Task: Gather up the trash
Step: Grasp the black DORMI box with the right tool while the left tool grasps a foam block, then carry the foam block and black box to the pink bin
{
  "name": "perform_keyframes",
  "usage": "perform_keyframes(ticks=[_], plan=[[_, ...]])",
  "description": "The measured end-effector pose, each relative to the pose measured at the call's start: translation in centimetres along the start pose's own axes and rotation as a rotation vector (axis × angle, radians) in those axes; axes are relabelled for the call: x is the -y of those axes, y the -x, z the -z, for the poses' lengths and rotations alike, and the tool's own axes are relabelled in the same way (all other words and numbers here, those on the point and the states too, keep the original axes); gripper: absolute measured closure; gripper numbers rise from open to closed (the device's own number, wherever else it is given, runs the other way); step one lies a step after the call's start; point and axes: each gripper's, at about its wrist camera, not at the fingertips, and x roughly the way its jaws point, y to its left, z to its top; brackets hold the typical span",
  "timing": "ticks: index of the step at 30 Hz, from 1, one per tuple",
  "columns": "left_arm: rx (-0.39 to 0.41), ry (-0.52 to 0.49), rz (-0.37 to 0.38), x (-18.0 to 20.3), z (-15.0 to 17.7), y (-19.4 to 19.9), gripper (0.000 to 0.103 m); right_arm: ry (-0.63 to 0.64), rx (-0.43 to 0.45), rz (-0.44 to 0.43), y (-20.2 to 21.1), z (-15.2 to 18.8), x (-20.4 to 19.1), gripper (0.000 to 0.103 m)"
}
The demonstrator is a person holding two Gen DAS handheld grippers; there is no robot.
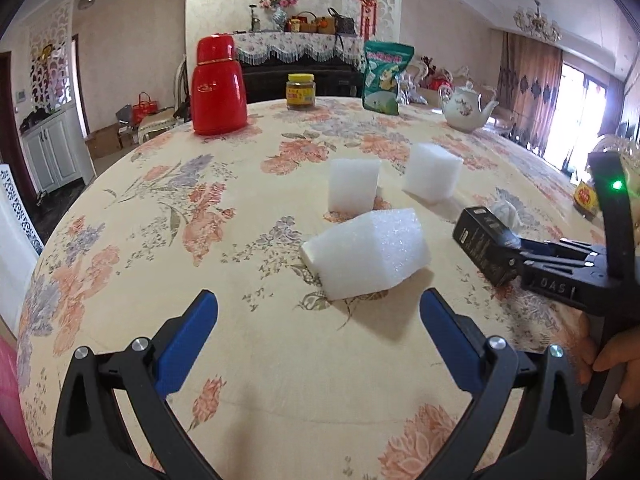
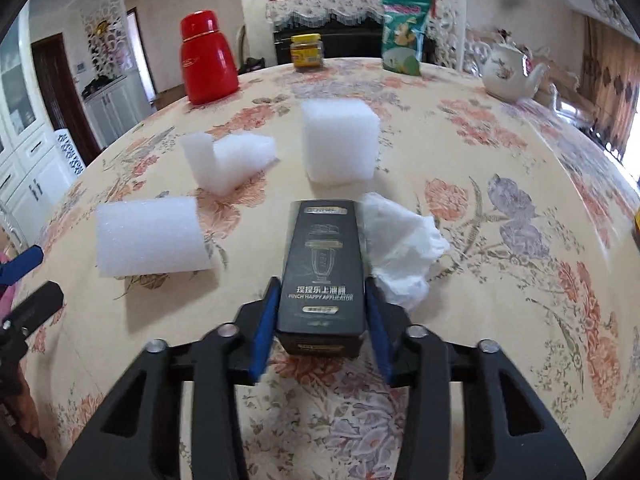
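Two grippers face different pieces of trash, and the relation that matters is how each piece lies against its fingers. Your right gripper (image 2: 322, 312) has the black carton (image 2: 322, 268) between its blue pads, the box's long axis running straight away from you along the fingers, its near end sitting deep in the jaws; the pads look pressed against both long sides, so I judge it gripped, still low over the floral tablecloth (image 2: 500, 320). A crumpled white plastic bag (image 2: 400, 244) lies just beside the carton on its right, touching or nearly touching it, so lift straight up to avoid dragging it. Your left gripper (image 1: 320, 308) stands wide open and empty, with the nearest foam block (image 1: 366, 254) just ahead of its fingertips and slightly right of centre, its long side lying across your approach. Two more foam pieces (image 1: 354, 184) (image 1: 432, 178) sit further back, well clear of the red thermos (image 1: 216, 86). Your left hand is clearly the nearer one for that front block; nudge right, then close across its narrower span
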Motion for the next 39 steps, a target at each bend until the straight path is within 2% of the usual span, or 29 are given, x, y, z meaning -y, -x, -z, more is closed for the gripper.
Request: perform_keyframes(ticks=[7, 14, 16, 17, 21, 24, 27, 32, 39], plan=[[-0.041, -0.019, 0.058, 1.2, -2.0, -3.8, 0.005, -0.023, 0.051, -0.021, 1.4, 0.5, 0.9, 0.065], [-0.084, -0.050, 0.061, 3.2, -3.6, -7.3, 0.005, -0.028, 0.055, -0.037, 1.7, 0.5, 1.0, 0.065], [-0.114, -0.037, 0.068, 3.5, -3.6, -8.1, 0.011, -0.024, 0.057, -0.038, 1.7, 0.5, 1.0, 0.065], [-0.130, -0.024, 0.084, 3.6, -3.5, -8.4, 0.022, -0.023, 0.059, -0.037, 1.7, 0.5, 1.0, 0.065], [-0.108, 0.002, 0.116, 3.5, -3.0, -7.3, 0.033, -0.020, 0.063, -0.038, 1.8, 0.5, 0.9, 0.065], [-0.066, 0.001, 0.105, 3.5, -2.4, -5.7, 0.034, -0.011, 0.067, -0.038, 1.9, 0.5, 0.7, 0.065], [-0.043, 0.043, 0.106, 2.7, -1.7, -3.9, 0.034, 0.006, 0.078, -0.035, 2.2, 0.6, 0.4, 0.065], [0.001, 0.058, 0.052, 2.1, -0.4, -0.6, 0.034, 0.043, 0.101, -0.030, 2.6, 0.6, -0.3, 0.065], [0.024, 0.121, 0.009, 0.6, 1.4, 2.1, 0.034, 0.089, 0.119, -0.033, 3.1, 0.9, -1.5, 0.065]])
